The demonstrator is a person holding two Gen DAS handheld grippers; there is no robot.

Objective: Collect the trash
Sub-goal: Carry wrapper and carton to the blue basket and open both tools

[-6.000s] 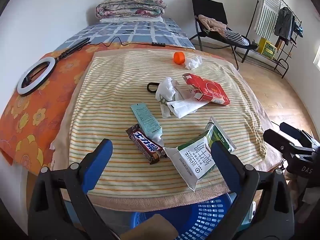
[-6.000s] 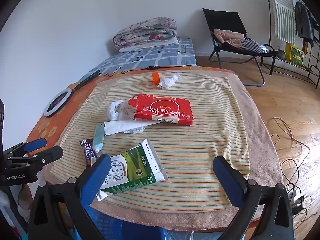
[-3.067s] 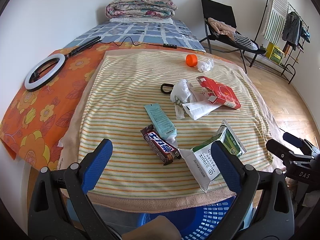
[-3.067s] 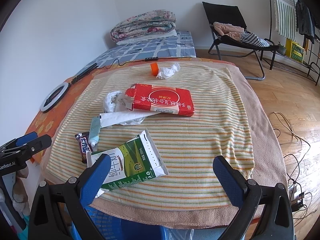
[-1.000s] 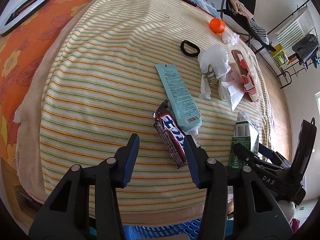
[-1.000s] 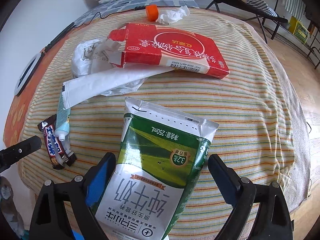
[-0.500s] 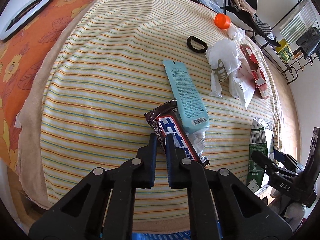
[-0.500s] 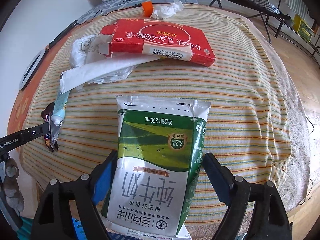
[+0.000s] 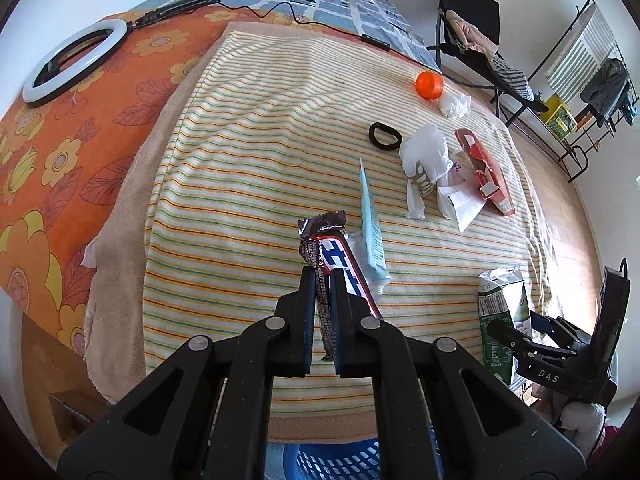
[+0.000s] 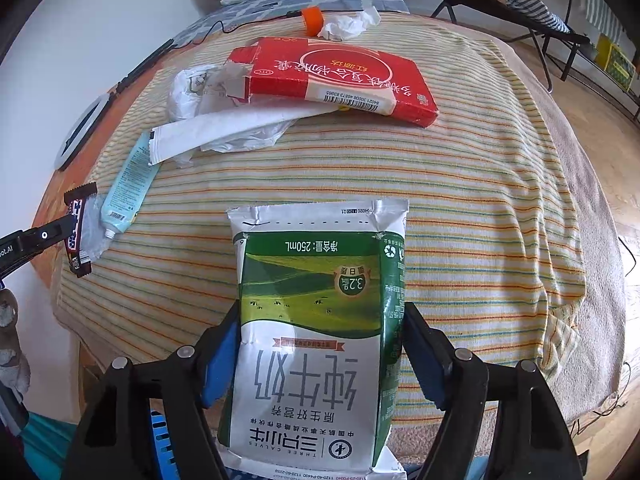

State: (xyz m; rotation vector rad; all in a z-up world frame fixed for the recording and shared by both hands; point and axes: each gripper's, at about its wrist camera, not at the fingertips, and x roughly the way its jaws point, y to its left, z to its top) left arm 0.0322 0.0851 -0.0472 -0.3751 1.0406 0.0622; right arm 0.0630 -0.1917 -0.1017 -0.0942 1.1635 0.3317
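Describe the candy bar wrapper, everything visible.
The candy bar wrapper is glossy dark-brown foil with a red-edged blue and white logo panel and crimped, zigzag ends. It looks flat and crumpled. The left hand-held gripper is shut on its long edge, holding it on edge above the striped towel. Its right side lies against the pale blue tube.

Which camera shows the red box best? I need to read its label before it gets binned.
The right wrist view: the red box lies with its printed top and barcode side facing the camera, one end torn open. The left wrist view shows the red box only small and foreshortened, its label unreadable.
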